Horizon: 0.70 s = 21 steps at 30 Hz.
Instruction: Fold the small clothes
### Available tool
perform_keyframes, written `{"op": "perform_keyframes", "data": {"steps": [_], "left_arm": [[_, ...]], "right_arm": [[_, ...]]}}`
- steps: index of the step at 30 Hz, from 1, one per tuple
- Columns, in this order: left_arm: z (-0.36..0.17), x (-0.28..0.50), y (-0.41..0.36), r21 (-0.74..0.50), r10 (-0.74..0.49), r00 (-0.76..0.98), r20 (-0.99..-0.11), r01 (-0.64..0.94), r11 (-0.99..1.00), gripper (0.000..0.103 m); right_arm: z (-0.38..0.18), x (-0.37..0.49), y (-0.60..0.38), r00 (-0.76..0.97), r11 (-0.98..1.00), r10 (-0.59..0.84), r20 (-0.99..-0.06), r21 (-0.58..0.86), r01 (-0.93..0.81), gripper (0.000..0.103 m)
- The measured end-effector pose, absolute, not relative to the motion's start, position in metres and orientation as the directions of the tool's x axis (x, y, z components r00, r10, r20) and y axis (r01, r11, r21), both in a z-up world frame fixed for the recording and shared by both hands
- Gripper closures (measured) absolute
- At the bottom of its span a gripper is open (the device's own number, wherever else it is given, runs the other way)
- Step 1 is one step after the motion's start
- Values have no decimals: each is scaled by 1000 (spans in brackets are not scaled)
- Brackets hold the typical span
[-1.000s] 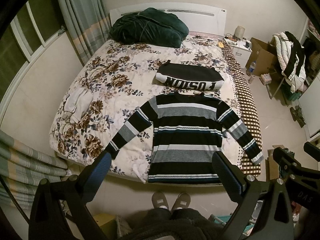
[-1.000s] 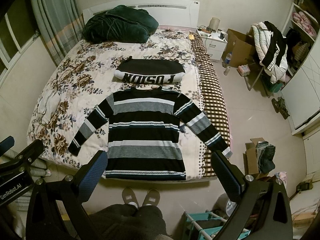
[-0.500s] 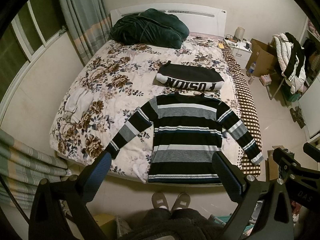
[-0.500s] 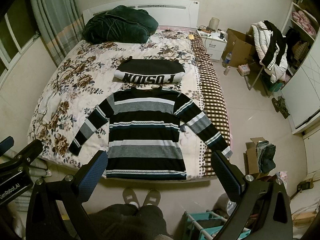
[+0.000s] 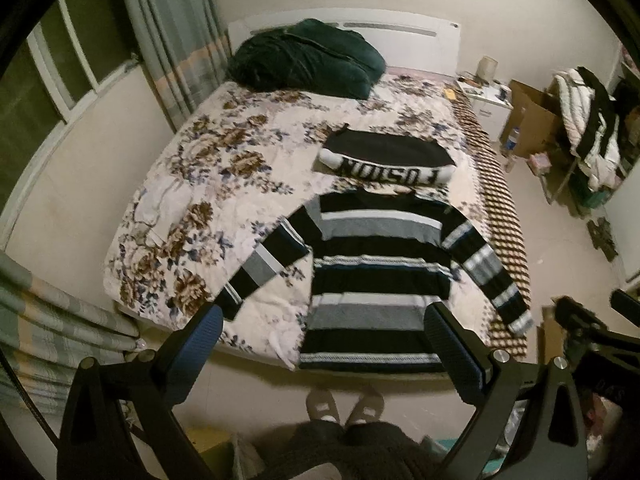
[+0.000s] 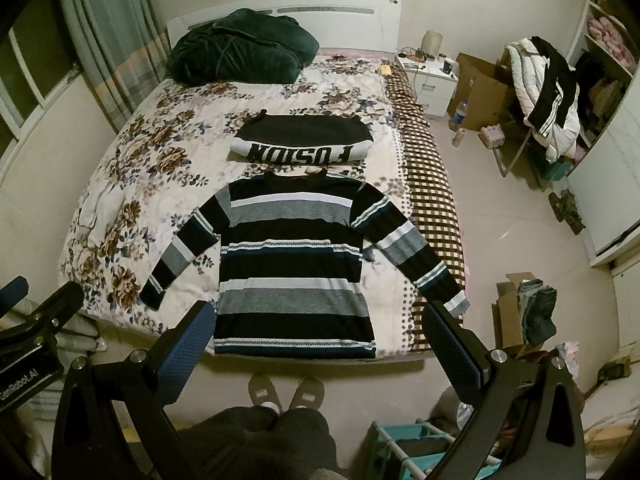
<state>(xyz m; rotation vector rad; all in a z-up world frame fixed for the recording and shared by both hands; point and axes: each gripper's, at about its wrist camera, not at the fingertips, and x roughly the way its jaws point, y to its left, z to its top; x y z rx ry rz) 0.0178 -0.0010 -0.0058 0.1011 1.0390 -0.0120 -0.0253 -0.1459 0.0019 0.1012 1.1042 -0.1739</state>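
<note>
- Closest to me, both claws are spread wide and hold nothing: the left gripper [image 5: 320,344] and the right gripper [image 6: 316,338] hang in the air above the floor, in front of the person's slippers [image 6: 286,392].
- Just past them, the striped sweater [image 6: 292,260] lies flat on the bed [image 6: 120,160], its hem at the near edge. If I pinch the hem too shallow, I think it can slide off the edge to the floor.
- Its right sleeve [image 6: 416,256] reaches over the checked sheet [image 6: 430,184] to the bed side. A careless pull could, I fear, drag the sheet with it.
- The left sleeve [image 5: 260,264] lies on the flower quilt [image 5: 192,184]. The quilt looks soft, so I may catch quilt and sleeve together.
- Further back, the collar almost touches the folded black top [image 6: 302,140]. I cannot tell if they overlap; a long fold forward may push that top out of shape.
- Farthest, a dark green blanket [image 6: 244,56] sits by the headboard, well apart, no risk I judge.
</note>
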Motion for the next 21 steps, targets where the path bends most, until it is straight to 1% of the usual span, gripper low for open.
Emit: {"op": "perform_keyframes", "data": {"steps": [3,5,8,10,13,17,21], "left_arm": [[-21,42,2,114,96,515,-852,4,993,0],[-33,55,1,137,128,518,-846,-21,990,0],[-64,86,-1,192,197,514,-835,-63,979,0],[-88,104,-6,217,221,488,-845,-65,974,0],[-127,136,-18,241,234,450,-862,-42,969,0],[-176,178,-41,239,211,415,-885,15,971,0],[-228,219,-63,238,190,379,-906,83,968,0]], "right_arm": [[-15,-12,-160,440,976,-89,-894,11,218,0],[-35,4,-174,431,971,-83,-898,25,238,0],[-65,30,-193,416,960,-75,-906,47,275,0],[-91,51,-209,399,950,-88,-913,44,311,0],[-137,84,-233,361,929,-109,-926,34,369,0],[-209,123,-262,303,888,-134,-944,21,459,0],[-286,160,-303,272,808,-143,-952,46,588,0]]}}
